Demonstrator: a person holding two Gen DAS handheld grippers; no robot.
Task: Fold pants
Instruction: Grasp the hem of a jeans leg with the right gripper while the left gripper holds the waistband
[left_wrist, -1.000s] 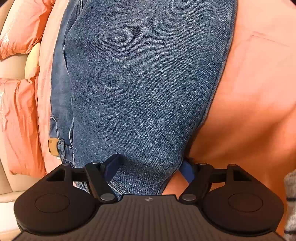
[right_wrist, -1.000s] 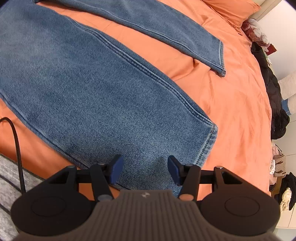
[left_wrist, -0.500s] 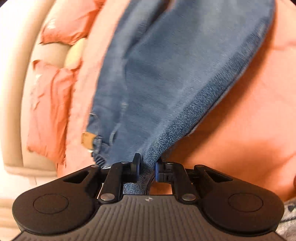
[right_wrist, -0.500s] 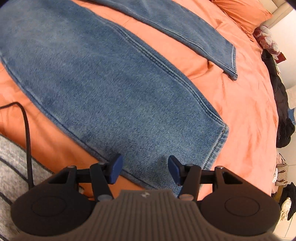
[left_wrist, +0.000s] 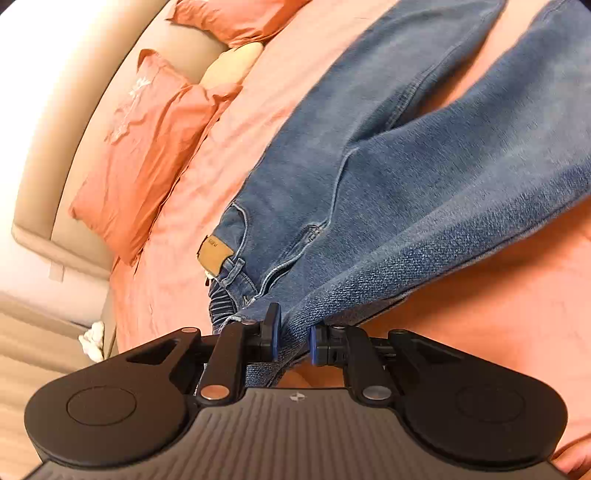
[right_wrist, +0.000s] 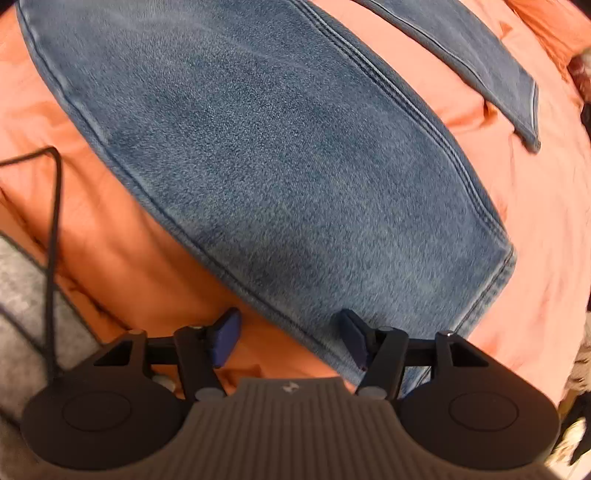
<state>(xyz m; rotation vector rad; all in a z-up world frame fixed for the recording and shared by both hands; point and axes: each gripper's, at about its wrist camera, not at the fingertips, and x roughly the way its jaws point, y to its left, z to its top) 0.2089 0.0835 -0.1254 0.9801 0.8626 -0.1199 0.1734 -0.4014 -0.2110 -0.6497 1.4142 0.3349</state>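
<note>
Blue jeans (left_wrist: 388, 177) lie spread on an orange bed sheet (left_wrist: 480, 295), with a tan waistband patch (left_wrist: 215, 255) showing. My left gripper (left_wrist: 293, 338) is shut on the jeans' side edge near the waistband and lifts that fold off the sheet. In the right wrist view the near leg (right_wrist: 288, 166) lies flat, its hem (right_wrist: 495, 284) at the right. My right gripper (right_wrist: 290, 338) is open, low over the leg's near seam close to the hem. The far leg (right_wrist: 480, 55) lies beyond it.
Orange pillows (left_wrist: 147, 147) lean on a beige headboard (left_wrist: 85, 122) at the left. A black cable (right_wrist: 55, 229) and grey striped fabric (right_wrist: 22, 295) sit at the right view's left edge. Clutter (right_wrist: 576, 439) lies off the bed's right side.
My left gripper closed on the jeans' edge near the waistband and pulled it up and back. My right gripper dropped closer to the near leg's seam, still open.
</note>
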